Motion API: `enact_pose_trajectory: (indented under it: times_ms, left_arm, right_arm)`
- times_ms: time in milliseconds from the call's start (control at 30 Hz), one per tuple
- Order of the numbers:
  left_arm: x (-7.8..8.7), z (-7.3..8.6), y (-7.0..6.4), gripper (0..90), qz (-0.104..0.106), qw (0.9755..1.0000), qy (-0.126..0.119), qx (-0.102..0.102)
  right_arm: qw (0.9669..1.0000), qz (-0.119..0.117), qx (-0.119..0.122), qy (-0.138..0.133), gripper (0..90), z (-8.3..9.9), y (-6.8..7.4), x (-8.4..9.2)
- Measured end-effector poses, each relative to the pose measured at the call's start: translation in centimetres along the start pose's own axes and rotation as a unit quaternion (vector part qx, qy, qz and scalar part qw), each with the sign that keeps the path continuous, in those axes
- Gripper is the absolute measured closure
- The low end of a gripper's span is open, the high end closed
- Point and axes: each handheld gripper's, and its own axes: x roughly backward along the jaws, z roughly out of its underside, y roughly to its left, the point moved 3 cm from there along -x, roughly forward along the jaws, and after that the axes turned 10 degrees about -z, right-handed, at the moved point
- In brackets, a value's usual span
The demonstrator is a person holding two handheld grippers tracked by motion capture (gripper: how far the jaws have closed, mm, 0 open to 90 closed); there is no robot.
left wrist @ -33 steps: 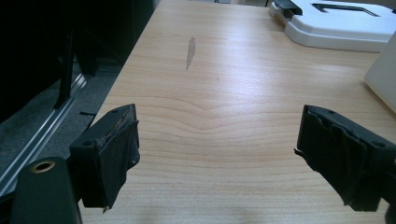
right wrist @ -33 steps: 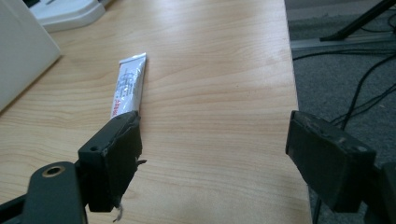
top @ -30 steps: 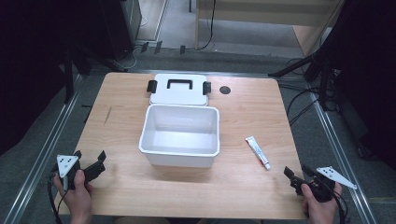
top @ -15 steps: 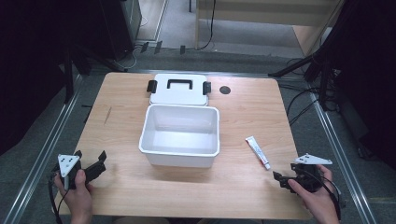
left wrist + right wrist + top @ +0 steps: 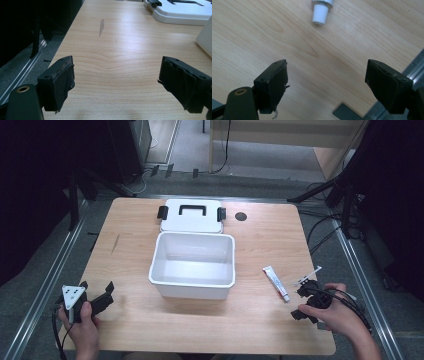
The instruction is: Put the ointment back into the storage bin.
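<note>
- The small white tube with a white cap point(image 5: 276, 283) lies flat on the pale wooden table point(image 5: 135, 255), to the right of the box and pointing roughly toward the near right corner.
- Its capped end sits nearest the right gripper point(image 5: 301, 302); in the right gripper view that cap point(image 5: 320, 11) pokes in at the top edge, well ahead of the jaws.
- The right gripper, held in the person's right hand point(image 5: 336, 312), hangs just beside the tube's near end, not touching it.
- Its two black jaws stand wide apart, with nothing but bare wood between them (no grip on anything here).
- Past its right-hand jaw, the metal rail along the table edge point(image 5: 415, 70) shows.
- The open white plastic box point(image 5: 193, 265) stands mid-table, empty inside, apart from the tube.
- Directly behind the box, touching or all but touching its far rim, lies the white lid with a black handle and black side clips point(image 5: 191, 215).
- A small dark round spot point(image 5: 241, 216) sits on the wood right of the lid.
- Over at the near left corner, the left gripper point(image 5: 97, 292) rests in the person's left hand point(image 5: 82, 327), grey three-cornered plate on top.
- Its jaws are spread wide too, empty, aimed across the table; a corner of the lid point(image 5: 182, 11) shows far ahead.
- A thin grey scuff point(image 5: 101, 26) marks the wood ahead of it.
</note>
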Motion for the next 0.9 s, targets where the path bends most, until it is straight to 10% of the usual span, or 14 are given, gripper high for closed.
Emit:
enact_pose_trajectory:
  times_ms: [500, 900]
  left_arm:
    - [-0.1, 0.0, 0.1, 13.6, 0.002, 1.0, 0.003, 0.003]
    - [-0.1, 0.0, 0.2, 13.6, 0.004, 1.0, 0.006, 0.002]
  right_arm:
    - [0.999, 0.031, 0.019, 0.024, 18.7, -3.3, 0.2, -0.5]
    - [0.9995, -0.016, 0.026, 0.009, 37.6, -5.9, 0.6, -0.4]
